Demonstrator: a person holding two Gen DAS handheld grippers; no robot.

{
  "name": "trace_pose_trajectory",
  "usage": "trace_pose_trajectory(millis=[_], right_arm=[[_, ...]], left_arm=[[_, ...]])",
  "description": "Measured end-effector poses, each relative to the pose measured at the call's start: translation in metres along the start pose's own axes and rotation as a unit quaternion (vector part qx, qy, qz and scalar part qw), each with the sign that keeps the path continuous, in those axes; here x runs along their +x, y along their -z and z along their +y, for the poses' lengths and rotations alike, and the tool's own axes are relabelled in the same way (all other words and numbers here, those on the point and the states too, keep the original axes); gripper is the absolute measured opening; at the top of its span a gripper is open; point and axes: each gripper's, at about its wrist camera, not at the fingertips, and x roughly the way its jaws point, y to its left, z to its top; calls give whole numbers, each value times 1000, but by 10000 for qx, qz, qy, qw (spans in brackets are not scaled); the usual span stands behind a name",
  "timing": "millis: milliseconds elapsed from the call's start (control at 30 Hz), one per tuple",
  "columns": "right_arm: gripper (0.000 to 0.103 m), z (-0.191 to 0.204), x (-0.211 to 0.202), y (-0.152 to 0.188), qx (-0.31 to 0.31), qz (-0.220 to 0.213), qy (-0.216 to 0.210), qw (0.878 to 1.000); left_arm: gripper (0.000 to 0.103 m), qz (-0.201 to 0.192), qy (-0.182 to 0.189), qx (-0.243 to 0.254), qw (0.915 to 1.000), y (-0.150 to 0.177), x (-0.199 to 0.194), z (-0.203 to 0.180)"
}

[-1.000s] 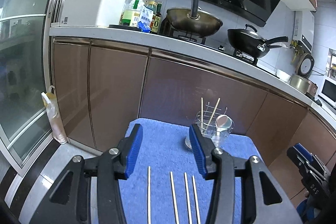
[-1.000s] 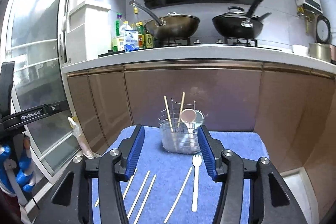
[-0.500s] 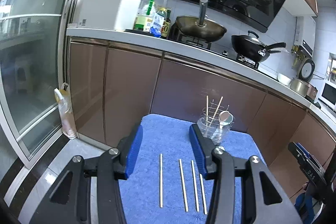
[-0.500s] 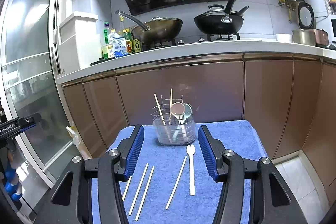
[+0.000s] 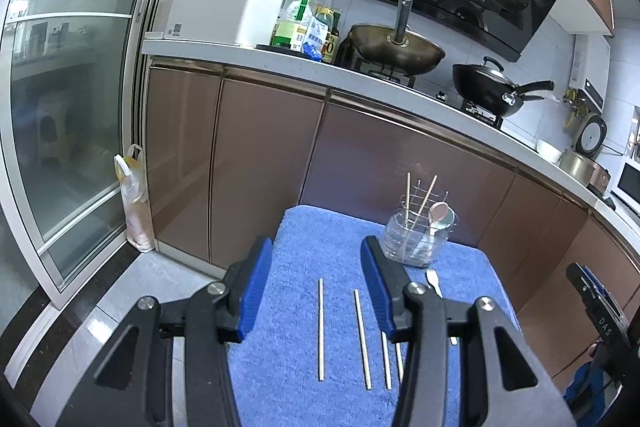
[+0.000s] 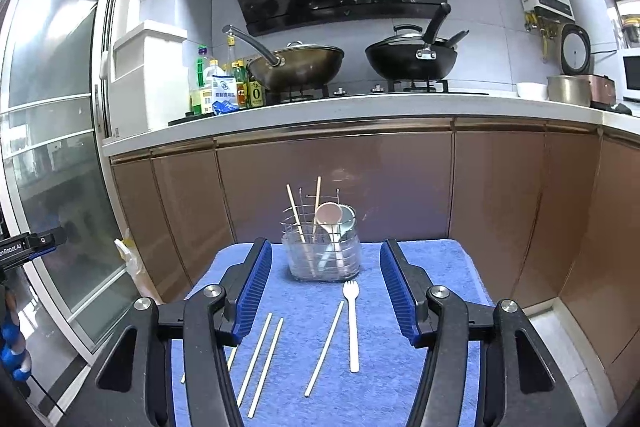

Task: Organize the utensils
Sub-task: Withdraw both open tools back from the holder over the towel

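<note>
The job is partly done. A clear holder [image 6: 324, 255] stands at the far end of the blue towel [image 6: 420, 379] on the tabletop. It already has two chopsticks [image 6: 295, 213] and two spoons [image 6: 329, 217] standing up in it.

More things still lie flat on the towel, in front of the holder. There are four loose chopsticks [image 6: 325, 349] and one white fork [image 6: 352, 323]. The fork lies just in front of the holder, with its prongs toward it. One chopstick lies right beside the fork. The other three lie further to the left, and one of them is partly hidden behind a gripper finger.

The left gripper [image 5: 316, 283] is spread apart and holds nothing. Two chopsticks [image 5: 320, 327] lie on the towel below the gap between its fingers. The right gripper [image 6: 326, 285] is spread apart and empty too. Through its gap we see the fork and the holder. Neither gripper touches anything.

So I think five things are still left to pick up and stand in the holder. No pick-up has started yet.
</note>
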Motion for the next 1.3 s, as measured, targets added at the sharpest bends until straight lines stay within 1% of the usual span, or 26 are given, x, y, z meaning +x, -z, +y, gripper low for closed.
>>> trace_pose_trajectory(millis=[300, 367, 433, 700, 833, 933, 1033, 1300], right_arm=[[57, -6, -3, 0, 7, -29, 152, 9999], [61, -7, -4, 1, -2, -50, 206, 9998], [62, -8, -4, 2, 16, -59, 250, 9997], [62, -10, -1, 7, 11, -17, 255, 9997], [62, -8, -6, 11, -97, 19, 235, 9997], [62, -10, -13, 12, -199, 11, 315, 9993], [62, -18, -18, 11, -167, -17, 404, 9990], [62, -28, -20, 11, -206, -11, 497, 9985]], left_arm=[[45, 12, -11, 65, 10000, 1, 0, -5], [45, 53, -4, 117, 9999, 3, 2, -8], [45, 87, 7, 167, 9998, 4, 3, -10], [45, 67, 7, 139, 9999, 7, 6, -12], [45, 106, 32, 82, 9999, 9, 7, -18], [45, 138, 44, 95, 9999, 8, 8, -23], [45, 128, 89, 94, 9998, 8, 8, -30], [45, 184, 136, 52, 9997, 15, 12, -40]])
